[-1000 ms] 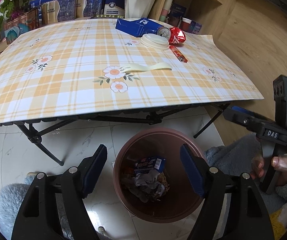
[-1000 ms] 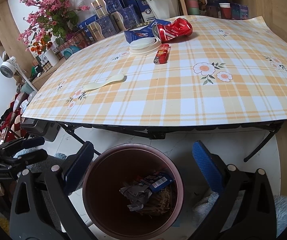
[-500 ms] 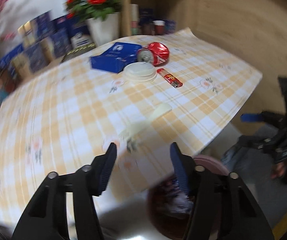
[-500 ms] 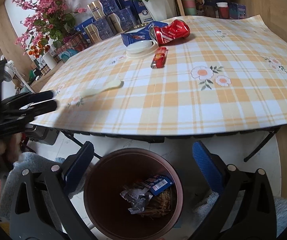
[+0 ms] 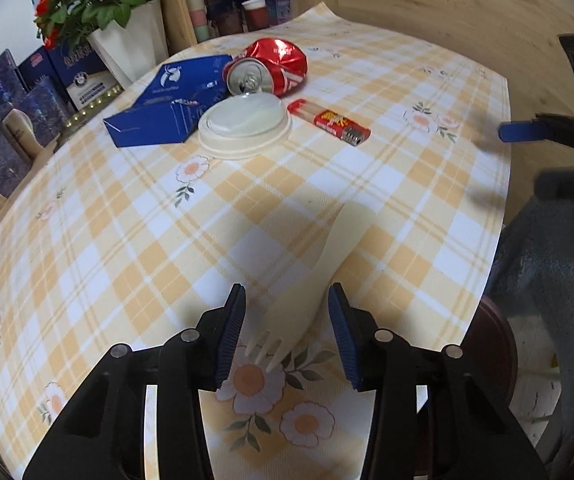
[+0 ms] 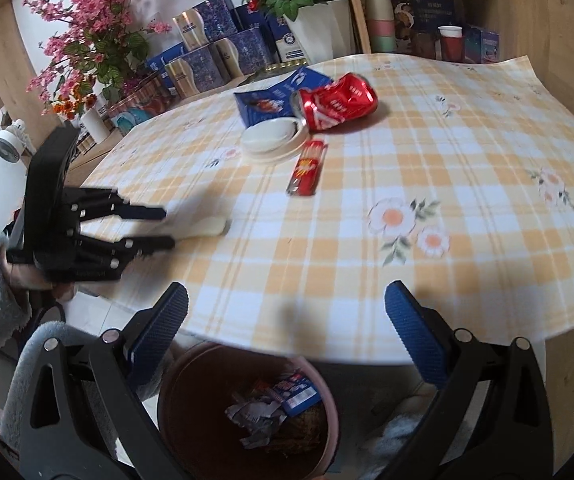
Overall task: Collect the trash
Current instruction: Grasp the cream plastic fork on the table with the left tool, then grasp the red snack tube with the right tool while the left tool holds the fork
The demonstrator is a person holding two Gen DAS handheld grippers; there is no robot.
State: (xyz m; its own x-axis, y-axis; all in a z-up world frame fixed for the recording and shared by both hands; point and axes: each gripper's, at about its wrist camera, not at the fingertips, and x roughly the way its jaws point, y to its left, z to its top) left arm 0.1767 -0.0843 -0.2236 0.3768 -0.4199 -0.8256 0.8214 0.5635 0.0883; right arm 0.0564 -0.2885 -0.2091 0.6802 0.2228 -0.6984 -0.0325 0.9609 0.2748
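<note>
Cream plastic fork (image 5: 319, 272) flat on the yellow-checked table (image 5: 127, 248), tines between the blue pads of the left tongs (image 5: 287, 332); jaws closing, pads not yet touching it. Right tongs (image 6: 287, 340) spread wide and empty, hovering at the table's near edge above the brown trash bin (image 6: 175, 392), paper scraps inside. Farther back, close together: crushed red can (image 5: 275, 66), white lid (image 5: 245, 124), red lighter (image 5: 329, 122), blue box (image 5: 167, 104).
</note>
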